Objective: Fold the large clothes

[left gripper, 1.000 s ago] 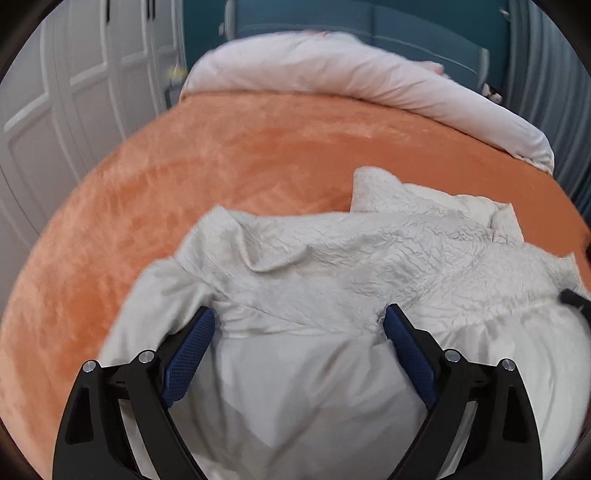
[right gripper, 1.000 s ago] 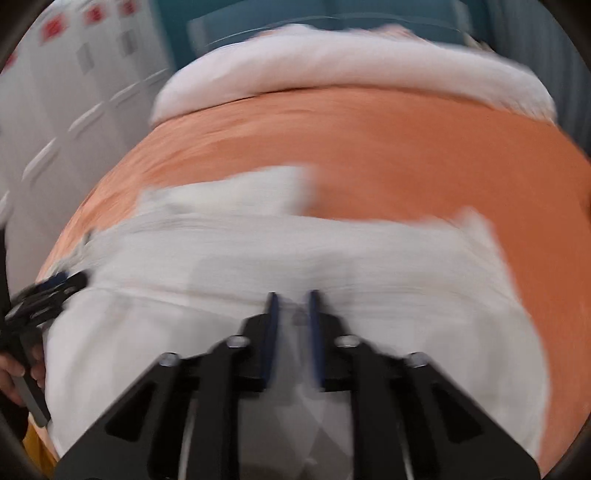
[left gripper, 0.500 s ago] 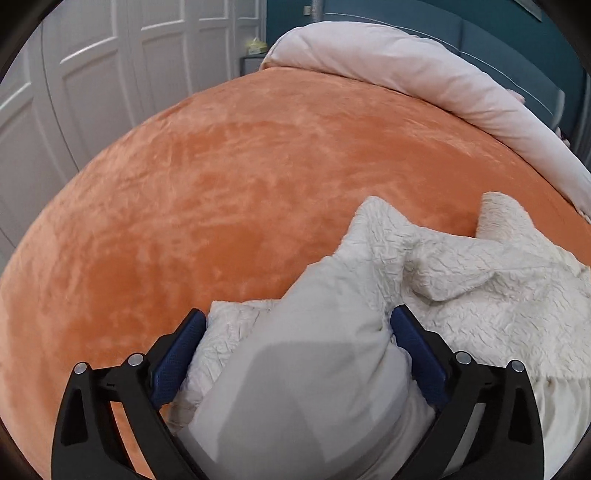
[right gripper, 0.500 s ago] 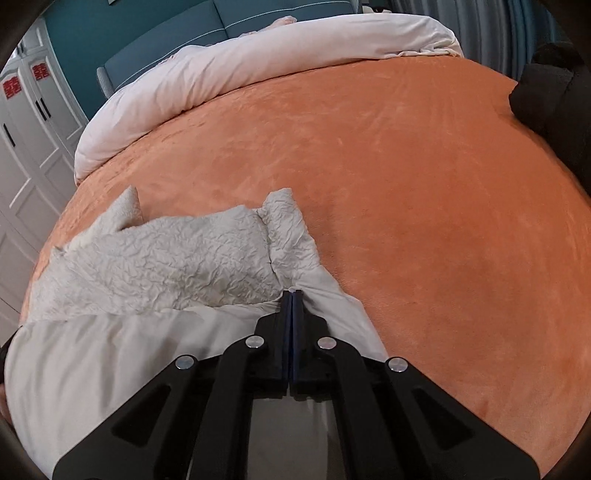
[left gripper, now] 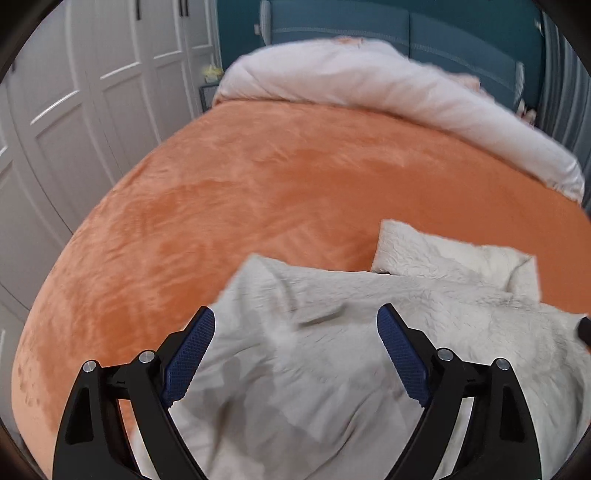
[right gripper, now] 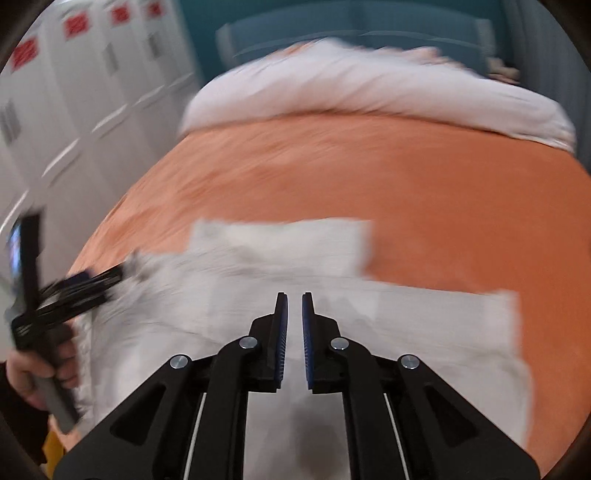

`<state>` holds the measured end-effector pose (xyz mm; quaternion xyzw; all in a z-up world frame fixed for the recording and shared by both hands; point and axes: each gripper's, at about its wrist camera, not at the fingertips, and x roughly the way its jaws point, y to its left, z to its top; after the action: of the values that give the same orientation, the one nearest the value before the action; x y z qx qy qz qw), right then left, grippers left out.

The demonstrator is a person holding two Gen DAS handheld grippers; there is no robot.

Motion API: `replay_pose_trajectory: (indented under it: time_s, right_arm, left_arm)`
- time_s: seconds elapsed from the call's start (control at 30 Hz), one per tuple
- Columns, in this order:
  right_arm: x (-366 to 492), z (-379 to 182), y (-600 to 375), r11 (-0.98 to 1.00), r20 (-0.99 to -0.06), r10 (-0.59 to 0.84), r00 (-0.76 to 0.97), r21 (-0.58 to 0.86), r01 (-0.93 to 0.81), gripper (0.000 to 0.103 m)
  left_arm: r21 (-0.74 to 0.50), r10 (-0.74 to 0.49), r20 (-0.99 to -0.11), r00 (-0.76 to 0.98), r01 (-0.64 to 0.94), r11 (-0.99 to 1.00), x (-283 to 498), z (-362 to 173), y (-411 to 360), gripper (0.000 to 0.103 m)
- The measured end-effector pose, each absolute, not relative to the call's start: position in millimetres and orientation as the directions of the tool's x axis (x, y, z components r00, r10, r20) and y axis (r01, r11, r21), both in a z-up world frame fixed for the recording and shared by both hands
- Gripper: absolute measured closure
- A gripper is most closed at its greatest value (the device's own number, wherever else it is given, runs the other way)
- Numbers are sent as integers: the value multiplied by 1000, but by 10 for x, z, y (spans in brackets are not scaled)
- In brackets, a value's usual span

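Note:
A large cream garment (left gripper: 332, 332) with a crinkled fleecy lining lies on the orange bed cover (left gripper: 258, 184). My left gripper (left gripper: 295, 321) is open wide, hovering over the garment's left part, holding nothing. In the right wrist view, blurred by motion, the garment (right gripper: 406, 332) spreads across the near bed. My right gripper (right gripper: 294, 299) stands just above it with a narrow gap between the jaws and nothing between them. The left gripper (right gripper: 88, 284) shows at the garment's left edge, held by a hand.
A rolled pale duvet (left gripper: 388, 92) lies across the far end of the bed before a teal headboard (left gripper: 369, 26). White wardrobe doors (left gripper: 74, 129) stand along the left. The orange cover (right gripper: 443, 192) stretches beyond the garment.
My right gripper was shut on the garment's edge half a second ago; now its jaws are slightly apart and it has swung left. My left gripper shifted back over the garment, still open.

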<state>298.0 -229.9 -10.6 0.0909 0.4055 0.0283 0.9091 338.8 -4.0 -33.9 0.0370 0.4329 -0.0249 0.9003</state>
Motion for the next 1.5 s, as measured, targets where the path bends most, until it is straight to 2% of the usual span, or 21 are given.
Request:
replay_pose_trajectory:
  time_s: [0.1,0.17,0.3,0.77,0.87,1.07,1.13,1.27,1.4,1.5]
  right_arm:
    - [3333,-374,-2074,993,-782,91,616,120,6,97]
    - [3481,-599,-2165,985,-806,101,583,162,55,98]
    - [3459,-844,-2352,947,-772,204,602,312,79,99]
    - [3405,-919,-2373,937,-733,219,643,343,71,99]
    - [3281,-694,-2307,948,-752,163,639,299,110,92]
    - [2665,-290,-2031,961,-753,176,634,272,56,91]
    - [2520,-337,-1948,954,-765,195,613,293,62,91]
    - [2519,-520,-1859,950,-797,193,573,298,94,92]
    - [2571,-735,-1768,960,-808,169,564,265,91,93]
    - [2580,-599,-1750,963,-823,154,546,249,105,91]
  left_arm:
    - [79,40,-818,574,44,996,3612,-585,-85,15]
    - [85,52,-814,578,31,996,3700,-679,-69,11]
    - [118,71,-809,583,42,992,3757,-815,-110,7]
    - [113,71,-799,597,33,993,3788,-930,-125,5]
    - [68,34,-785,619,32,997,3597,-714,38,12]
    - [-117,-77,-792,606,-27,993,2891,-321,909,10]
    - [-187,-115,-815,569,-69,980,2688,-391,1254,10]
    - [-239,-132,-846,517,-146,960,2459,-639,1618,9]
    - [-376,-260,-855,449,-189,907,2355,-951,1724,8]
    - [-338,-232,-853,468,-156,928,2339,-954,1610,6]
